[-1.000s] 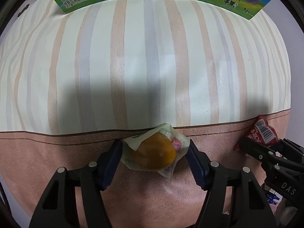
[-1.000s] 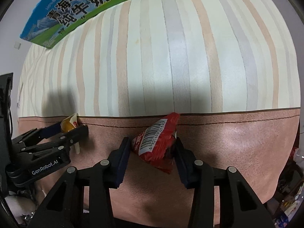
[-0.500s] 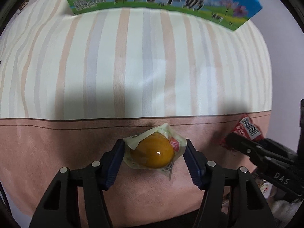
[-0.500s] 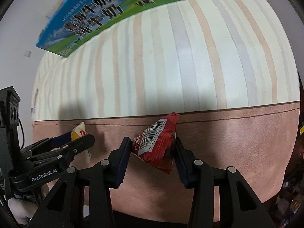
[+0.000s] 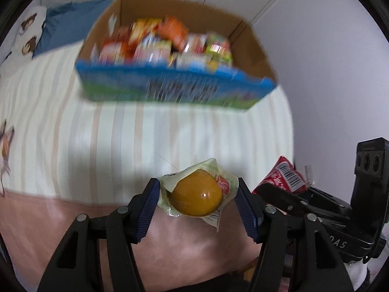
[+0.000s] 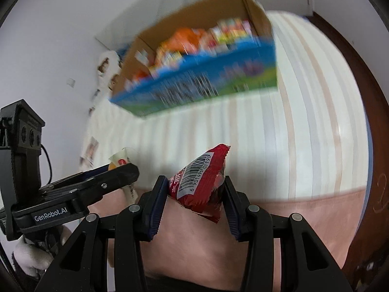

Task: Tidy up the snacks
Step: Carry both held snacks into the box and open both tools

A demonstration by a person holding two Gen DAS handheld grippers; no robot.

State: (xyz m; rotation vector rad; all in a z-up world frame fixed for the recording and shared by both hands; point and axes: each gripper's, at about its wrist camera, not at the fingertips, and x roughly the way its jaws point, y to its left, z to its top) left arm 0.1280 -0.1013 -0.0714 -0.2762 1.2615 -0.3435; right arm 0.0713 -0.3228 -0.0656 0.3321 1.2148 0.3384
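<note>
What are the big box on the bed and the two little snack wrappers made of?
Box: seemingly cardboard, with plain brown inner walls and a printed blue-green outside. Orange snack's wrapper in the left gripper: thin clear plastic film, glossy, its contents showing through. Red packet in the right gripper: crinkly, shiny printed film, probably plastic or foil laminate.

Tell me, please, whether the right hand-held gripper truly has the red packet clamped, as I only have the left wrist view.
Observer: Yes. The right hand-held gripper is shut on the red packet, barcode facing its camera.
Operator: What lies past the bed's right edge?
Observer: A dark brown surface, probably floor, borders the striped bed.
Operator: Any marking on my gripper's side?
Observer: The left hand-held gripper, shut on the yellow snack, has a GenRobot.AI label.
</note>
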